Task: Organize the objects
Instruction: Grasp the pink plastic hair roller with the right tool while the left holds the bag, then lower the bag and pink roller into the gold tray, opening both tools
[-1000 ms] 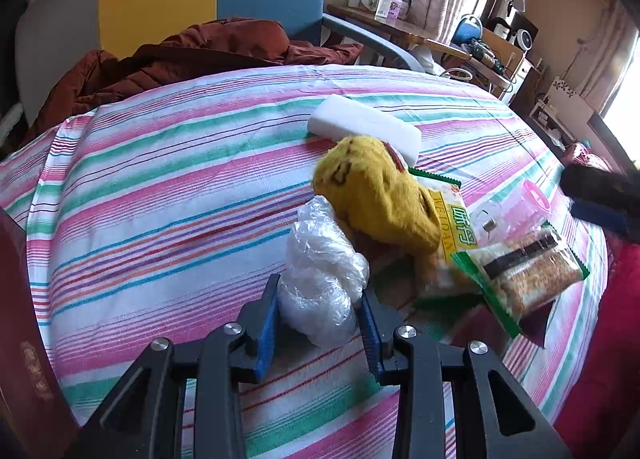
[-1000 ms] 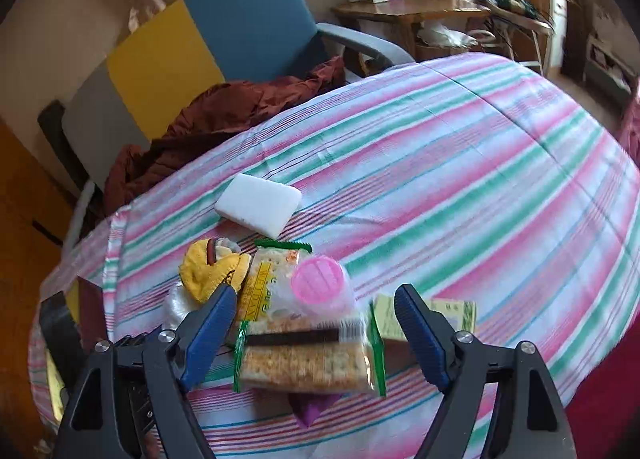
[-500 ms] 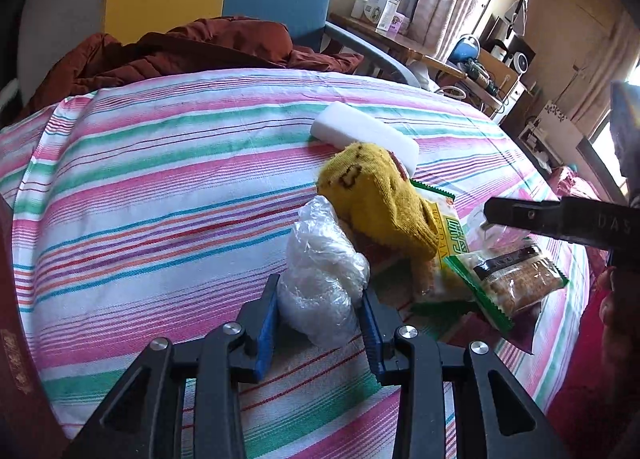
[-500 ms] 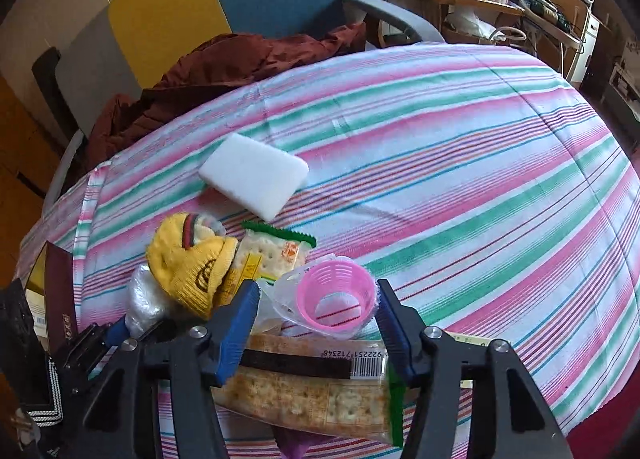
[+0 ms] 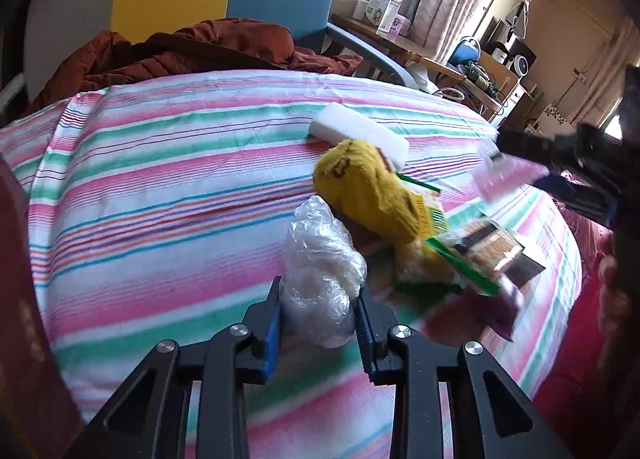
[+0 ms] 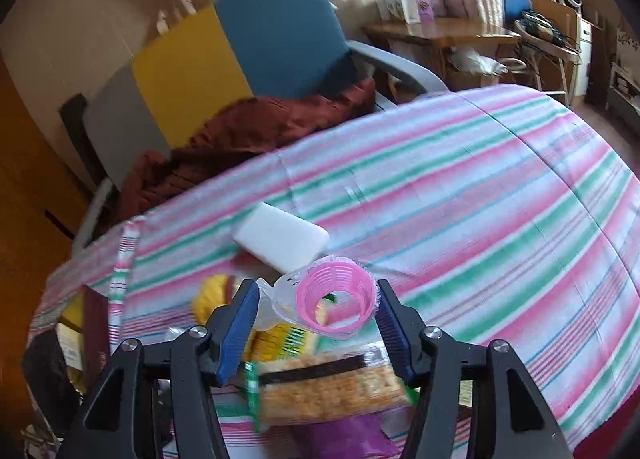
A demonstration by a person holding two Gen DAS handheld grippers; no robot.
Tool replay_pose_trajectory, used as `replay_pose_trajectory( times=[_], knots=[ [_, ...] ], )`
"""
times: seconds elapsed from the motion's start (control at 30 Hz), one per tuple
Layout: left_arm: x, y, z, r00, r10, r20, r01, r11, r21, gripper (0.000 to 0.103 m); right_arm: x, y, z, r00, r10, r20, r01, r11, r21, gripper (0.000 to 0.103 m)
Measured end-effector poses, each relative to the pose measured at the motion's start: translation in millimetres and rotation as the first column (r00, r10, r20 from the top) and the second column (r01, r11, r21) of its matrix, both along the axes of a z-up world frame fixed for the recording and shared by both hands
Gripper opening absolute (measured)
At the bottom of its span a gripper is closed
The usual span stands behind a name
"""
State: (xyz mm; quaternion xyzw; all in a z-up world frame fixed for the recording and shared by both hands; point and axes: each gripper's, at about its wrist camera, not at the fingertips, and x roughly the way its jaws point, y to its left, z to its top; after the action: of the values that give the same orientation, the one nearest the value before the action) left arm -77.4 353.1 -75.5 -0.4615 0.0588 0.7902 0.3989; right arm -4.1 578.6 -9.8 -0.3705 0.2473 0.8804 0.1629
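On a bed covered by a pink, green and white striped sheet [image 5: 168,179], a small heap of objects is gathered near the front edge. A crumpled clear plastic bag [image 5: 320,279] is clamped between the blue pads of the left gripper [image 5: 318,323], whose fingers are closed narrowly against its sides; the bag's lower end rests on the sheet. Just behind it lies a yellow knitted hat [image 5: 368,195], touching a white sponge block [image 5: 360,135] further back. A pink plastic basket cup [image 6: 336,303] is held between the fingers of the right gripper [image 6: 316,323], lifted above a cracker packet [image 6: 328,391] with green edging. A purple wrapper [image 6: 344,435] is seen beneath the packet. Behind the bed stands a yellow and blue chair [image 6: 240,55] draped with a rust-brown jacket [image 5: 192,51].
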Motion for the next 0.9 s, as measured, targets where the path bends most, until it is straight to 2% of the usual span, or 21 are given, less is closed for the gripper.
replay_pose_trajectory(
  times=[0.13,0.23,0.4,0.67,0.8,0.9],
  knots=[
    [13,-12,15,1.000,0.002,-0.014,-0.002,1.000,0.015,0.032,2,-7,9,0.993,0.074,-0.097,-0.082,0.993,-0.084,0.059],
    [23,-28,25,1.000,0.016,-0.022,-0.015,1.000,0.019,0.032,1,-11,11,0.986,0.115,-0.124,-0.129,0.985,-0.117,0.059],
    [36,-63,42,0.998,0.047,-0.052,-0.046,0.999,0.021,0.033,-5,-33,14,0.979,0.183,-0.093,-0.189,0.980,-0.060,0.059],
    [44,-144,73,0.980,0.172,-0.102,-0.166,0.984,0.065,0.033,-7,-65,12,0.962,0.270,-0.034,-0.270,0.963,-0.013,0.059],
    [42,-190,81,0.960,0.257,-0.108,-0.248,0.965,0.090,0.033,-7,-95,16,0.947,0.321,-0.022,-0.322,0.947,-0.021,0.059],
    [39,-228,80,0.938,0.334,-0.094,-0.325,0.940,0.101,0.033,-12,-124,19,0.927,0.374,-0.019,-0.374,0.927,-0.031,0.059]
  ],
)
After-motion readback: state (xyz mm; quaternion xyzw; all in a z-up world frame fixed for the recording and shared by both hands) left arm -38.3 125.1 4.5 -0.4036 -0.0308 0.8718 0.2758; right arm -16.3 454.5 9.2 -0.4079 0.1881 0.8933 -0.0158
